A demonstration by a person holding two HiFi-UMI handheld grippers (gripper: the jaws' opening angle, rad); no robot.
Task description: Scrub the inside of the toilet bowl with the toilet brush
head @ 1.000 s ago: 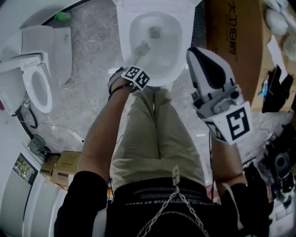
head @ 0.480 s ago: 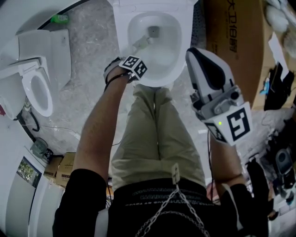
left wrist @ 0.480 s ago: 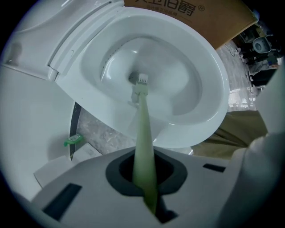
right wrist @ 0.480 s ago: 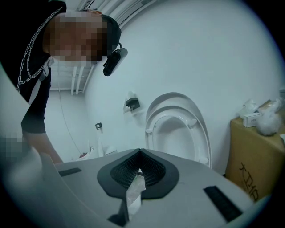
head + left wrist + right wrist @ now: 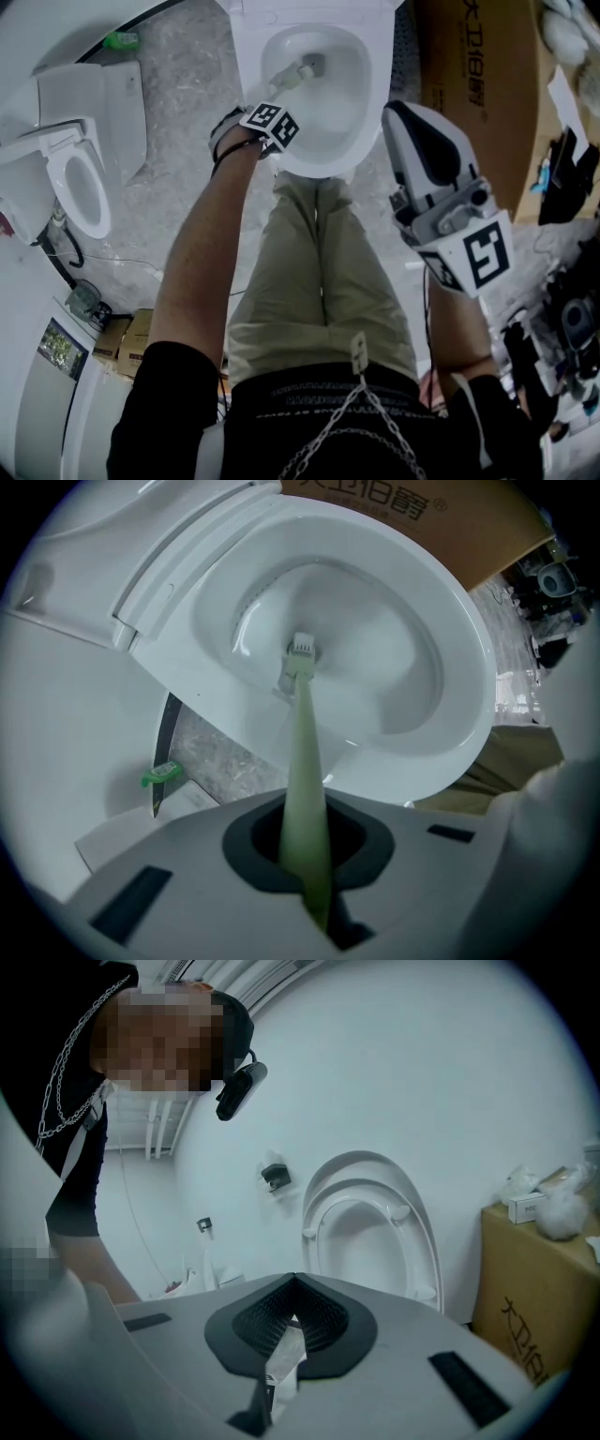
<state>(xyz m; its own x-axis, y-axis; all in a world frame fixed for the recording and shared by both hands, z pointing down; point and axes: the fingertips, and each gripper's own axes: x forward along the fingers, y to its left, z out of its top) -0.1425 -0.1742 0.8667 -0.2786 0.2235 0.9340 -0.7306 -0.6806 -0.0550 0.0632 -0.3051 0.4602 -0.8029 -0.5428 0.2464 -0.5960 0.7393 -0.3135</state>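
Observation:
The white toilet bowl [image 5: 373, 112] stands open at the top of the head view, its seat and lid [image 5: 370, 1232] raised. My left gripper [image 5: 265, 112] is at the bowl's near left rim, shut on the pale green handle [image 5: 305, 761] of the toilet brush. The white brush head [image 5: 302, 71] lies deep inside the bowl by the drain opening, against the inner wall [image 5: 302, 651]. Off to the right of the bowl, my right gripper [image 5: 401, 114] is held high, shut, with nothing in it [image 5: 281, 1335].
A second toilet [image 5: 80, 183] stands at the left. To the right of the bowl is a large cardboard box [image 5: 478, 84]. A small green item [image 5: 122, 39] lies on the stone floor at far left. The person's legs [image 5: 319, 262] are just before the bowl.
The left gripper has pushed forward and the brush head has travelled from the bowl's near left side up to the drain. The right gripper has barely moved.

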